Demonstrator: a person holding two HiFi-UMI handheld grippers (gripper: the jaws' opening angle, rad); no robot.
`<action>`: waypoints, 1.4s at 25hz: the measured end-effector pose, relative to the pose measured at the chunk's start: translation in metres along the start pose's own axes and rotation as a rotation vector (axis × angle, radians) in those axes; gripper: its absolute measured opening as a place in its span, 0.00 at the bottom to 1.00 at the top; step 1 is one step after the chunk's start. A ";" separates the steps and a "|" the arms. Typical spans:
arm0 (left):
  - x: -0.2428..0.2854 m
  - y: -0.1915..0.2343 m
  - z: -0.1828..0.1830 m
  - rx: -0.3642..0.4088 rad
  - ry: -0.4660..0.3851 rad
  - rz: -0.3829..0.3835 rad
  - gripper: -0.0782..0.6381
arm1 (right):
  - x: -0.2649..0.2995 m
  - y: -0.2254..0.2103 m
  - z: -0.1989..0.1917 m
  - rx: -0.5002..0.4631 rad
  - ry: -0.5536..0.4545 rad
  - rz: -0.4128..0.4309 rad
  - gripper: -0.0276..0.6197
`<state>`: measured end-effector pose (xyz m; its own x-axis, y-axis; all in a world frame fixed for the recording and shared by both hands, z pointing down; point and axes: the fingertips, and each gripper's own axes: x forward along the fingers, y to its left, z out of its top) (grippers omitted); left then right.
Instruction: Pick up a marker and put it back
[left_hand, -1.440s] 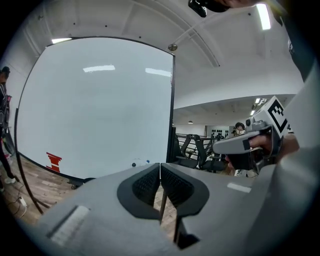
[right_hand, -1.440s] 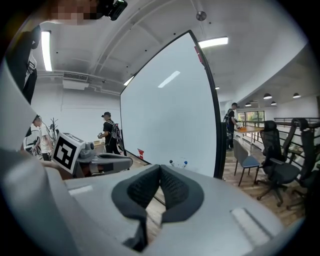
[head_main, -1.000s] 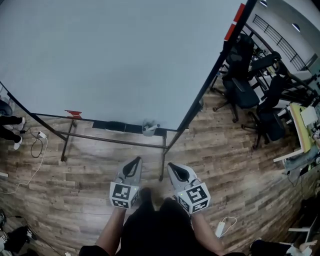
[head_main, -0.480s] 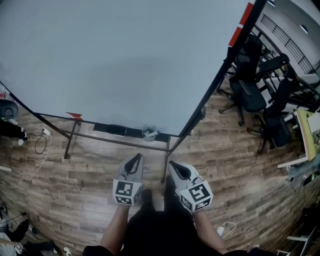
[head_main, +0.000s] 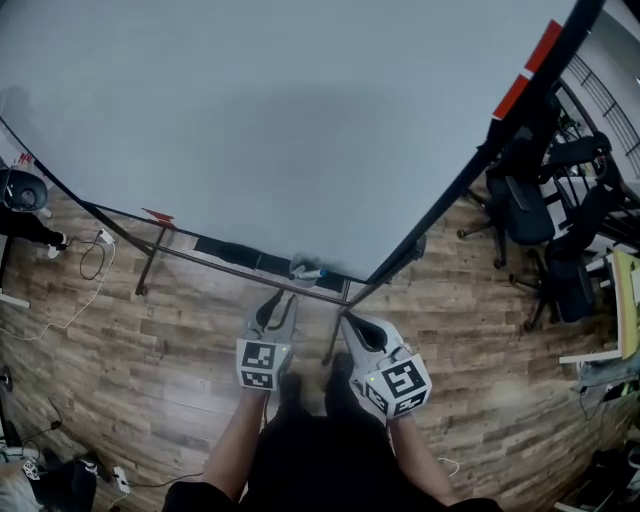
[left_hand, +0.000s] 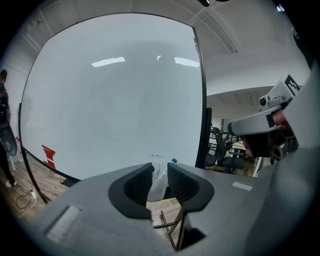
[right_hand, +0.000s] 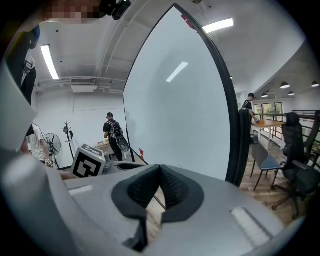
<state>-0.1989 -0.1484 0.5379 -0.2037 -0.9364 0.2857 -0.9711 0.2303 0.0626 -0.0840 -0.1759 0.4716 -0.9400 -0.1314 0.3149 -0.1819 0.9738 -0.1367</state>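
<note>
A big whiteboard (head_main: 250, 130) stands in front of me, with a ledge (head_main: 200, 243) along its lower edge. On that ledge sits a white holder (head_main: 302, 268) with a blue-tipped marker (head_main: 322, 272); the left gripper view shows the blue tip (left_hand: 174, 161) beyond the jaws. My left gripper (head_main: 278, 301) points at the holder from just short of it. Its jaws have just been opening and stand apart, with nothing between them. My right gripper (head_main: 350, 326) hovers beside it to the right, shut and empty, jaw tips touching (right_hand: 160, 170).
A black eraser (head_main: 235, 252) lies on the ledge left of the holder. The board's metal legs (head_main: 333, 335) stand on the wood floor under the grippers. Office chairs (head_main: 530, 205) crowd the right side. Cables (head_main: 88, 262) lie at the left. A person (right_hand: 112, 134) stands far off.
The whiteboard and its ledge have come closer as both grippers moved toward the holder. The left jaws, closed before, now stand apart.
</note>
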 end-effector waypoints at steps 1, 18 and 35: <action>0.005 0.002 -0.003 -0.004 0.007 0.003 0.25 | 0.002 -0.002 -0.001 -0.001 0.004 0.003 0.05; 0.054 0.016 -0.028 -0.025 0.064 0.004 0.29 | -0.001 -0.023 -0.010 0.003 0.040 -0.027 0.05; 0.064 0.018 -0.028 -0.016 0.079 0.016 0.23 | -0.009 -0.032 -0.011 0.019 0.039 -0.067 0.05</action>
<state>-0.2256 -0.1969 0.5844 -0.2084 -0.9087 0.3618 -0.9656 0.2500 0.0719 -0.0667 -0.2042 0.4831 -0.9137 -0.1880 0.3602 -0.2493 0.9594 -0.1316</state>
